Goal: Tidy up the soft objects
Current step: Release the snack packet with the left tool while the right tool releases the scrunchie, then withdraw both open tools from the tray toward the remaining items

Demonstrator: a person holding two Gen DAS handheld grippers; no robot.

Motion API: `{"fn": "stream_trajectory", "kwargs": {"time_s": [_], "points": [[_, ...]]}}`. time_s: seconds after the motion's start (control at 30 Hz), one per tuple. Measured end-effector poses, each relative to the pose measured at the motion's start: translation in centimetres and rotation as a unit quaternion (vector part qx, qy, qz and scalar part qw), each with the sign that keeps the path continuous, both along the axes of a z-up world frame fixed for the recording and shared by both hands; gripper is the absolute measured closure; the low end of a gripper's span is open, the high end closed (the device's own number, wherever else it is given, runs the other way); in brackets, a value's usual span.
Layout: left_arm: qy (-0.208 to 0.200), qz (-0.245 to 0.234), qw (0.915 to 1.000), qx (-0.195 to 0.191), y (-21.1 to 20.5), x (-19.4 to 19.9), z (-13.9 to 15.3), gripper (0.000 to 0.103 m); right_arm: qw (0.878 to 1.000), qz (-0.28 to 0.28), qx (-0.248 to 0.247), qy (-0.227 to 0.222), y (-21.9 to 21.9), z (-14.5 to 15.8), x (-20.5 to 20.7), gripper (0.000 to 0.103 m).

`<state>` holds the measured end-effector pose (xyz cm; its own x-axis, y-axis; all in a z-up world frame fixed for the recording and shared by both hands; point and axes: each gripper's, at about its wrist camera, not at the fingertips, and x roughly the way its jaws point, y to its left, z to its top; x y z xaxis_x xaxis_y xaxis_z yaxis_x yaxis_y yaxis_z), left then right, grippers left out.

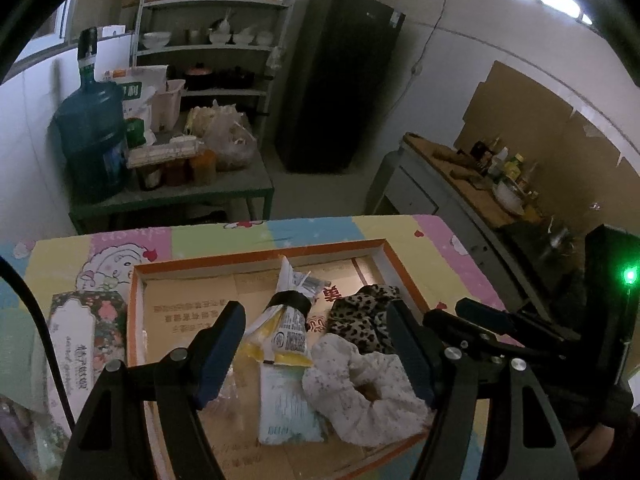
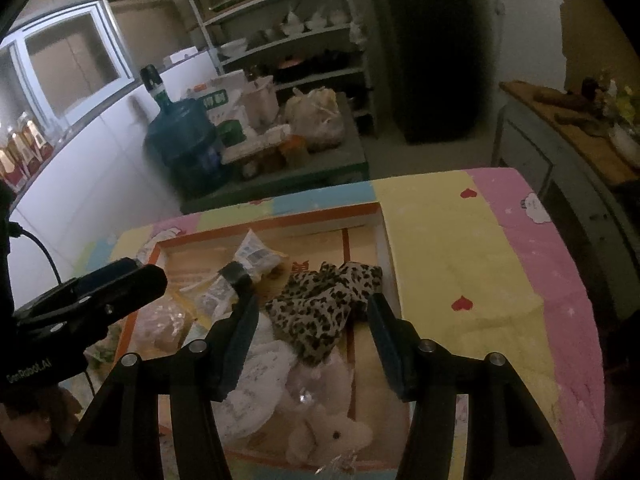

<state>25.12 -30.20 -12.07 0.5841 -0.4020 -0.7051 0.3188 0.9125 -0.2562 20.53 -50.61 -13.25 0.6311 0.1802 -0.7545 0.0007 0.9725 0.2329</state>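
Now both tools, left [image 1: 316, 350] and right [image 2: 310, 342], hover open and empty over the box [image 1: 256, 254] holding leopard cloth [image 2: 320, 312], seemingly between placements; next needs another soft item.

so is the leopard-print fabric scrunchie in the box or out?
In: leopard-print fabric scrunchie lies inside the orange-rimmed cardboard box, beside its right wall.

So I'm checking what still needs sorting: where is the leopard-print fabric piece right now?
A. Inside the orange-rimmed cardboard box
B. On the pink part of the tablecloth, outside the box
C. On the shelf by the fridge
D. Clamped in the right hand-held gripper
A: the leopard-print fabric piece lies inside the orange-rimmed cardboard box, beside the white scrunchie, with neither hand-held gripper clamped on it.
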Motion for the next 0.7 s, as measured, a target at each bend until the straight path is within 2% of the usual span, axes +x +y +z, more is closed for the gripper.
{"fn": "stream_trajectory", "kwargs": {"time_s": [0.4, 0.7], "points": [[-0.028, 0.001, 0.9996, 0.005, 2.4, -3.0, 2.5, 0.03, 1.0, -0.019, -0.008, -0.022, 1.5, 2.6, -3.8, 0.045], [-0.041, 0.0, 0.999, 0.015, 4.9, -4.8, 4.3, 0.03, 0.999, -0.021, -0.003, -0.038, 3.6, 4.0, -5.1, 0.045]]}}
